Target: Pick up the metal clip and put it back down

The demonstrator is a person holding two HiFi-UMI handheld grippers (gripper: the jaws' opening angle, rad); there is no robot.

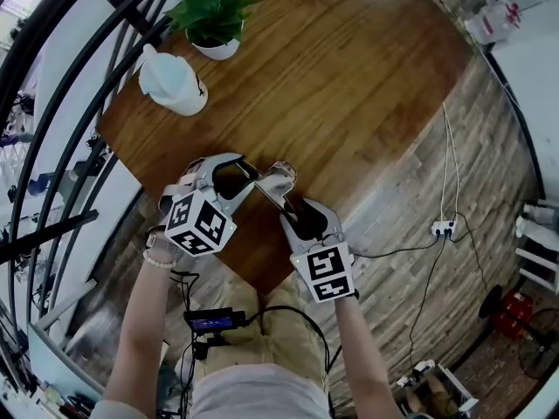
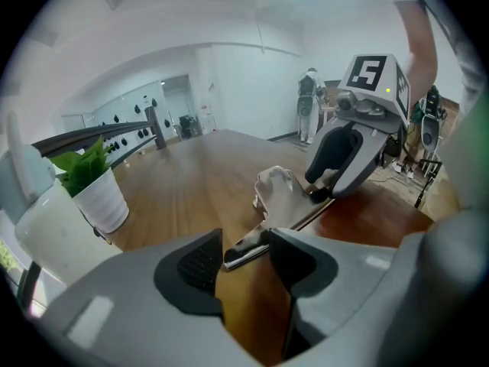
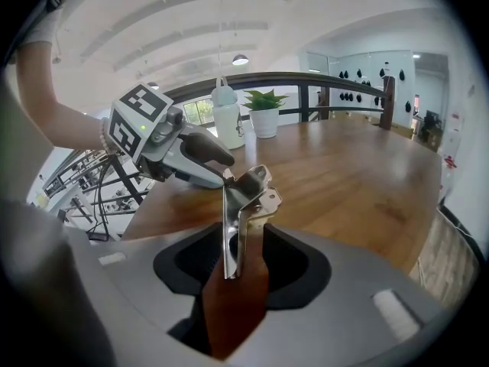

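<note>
The metal clip (image 1: 278, 180) is a shiny bulldog clip held in the air over the near corner of the wooden table (image 1: 349, 85). My left gripper (image 1: 256, 175) pinches one end of it from the left; in the left gripper view that end (image 2: 246, 252) spans the gap between the jaws. My right gripper (image 1: 286, 201) meets the clip from below right. In the right gripper view the clip (image 3: 243, 205) stands edge-on between the jaws, its two handles pointing at the left gripper's fingertips (image 3: 221, 173). Both grippers look shut on the clip.
A potted green plant (image 1: 214, 16) and a white bottle (image 1: 173, 81) stand at the table's far left. A dark railing (image 1: 79, 103) runs along the left side. Cables and a power strip (image 1: 443, 228) lie on the floor at right. A person (image 2: 308, 102) stands far off.
</note>
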